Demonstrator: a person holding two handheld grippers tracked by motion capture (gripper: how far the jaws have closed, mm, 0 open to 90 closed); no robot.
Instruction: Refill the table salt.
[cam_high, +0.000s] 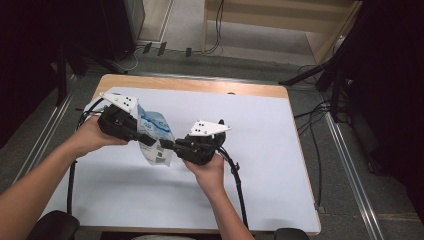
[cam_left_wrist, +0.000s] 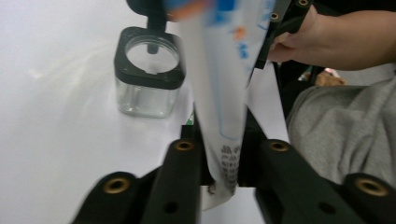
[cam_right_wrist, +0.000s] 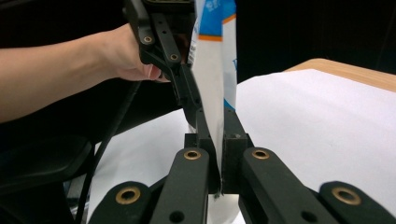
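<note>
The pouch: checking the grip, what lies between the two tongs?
Between left tongs and right tongs, just the white-and-blue pouch, clamped by both, in the high view.

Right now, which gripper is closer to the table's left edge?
Left. The left gripper is over the table's left part, by that edge; the right gripper is near the middle, on the pouch's other side.

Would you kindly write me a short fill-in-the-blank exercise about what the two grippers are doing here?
1. Both grippers are shut on the same white and blue ____.
2. The left gripper and right gripper hold it above the ____.
3. The small glass jar has a ____ rim.

Missing words: bag; table; black
</note>
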